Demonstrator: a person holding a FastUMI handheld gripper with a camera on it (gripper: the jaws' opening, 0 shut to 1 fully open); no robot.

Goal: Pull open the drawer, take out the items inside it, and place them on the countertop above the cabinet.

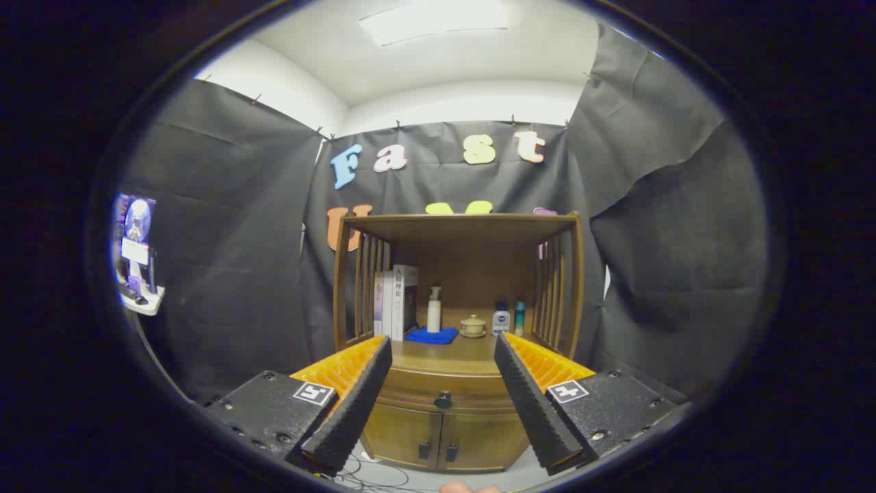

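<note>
Gripper (443, 342) released, fingers spread wide, nothing between them. Drawer (441, 390) shut, straight ahead and between the fingers, long axis crosswise, dark knob (443, 399) facing the gripper. Beyond, on the desk (445, 352): books (395, 301), spine print too small to read; pump bottle (434, 309); blue cloth (431, 335); lidded pot (472, 326).
</note>
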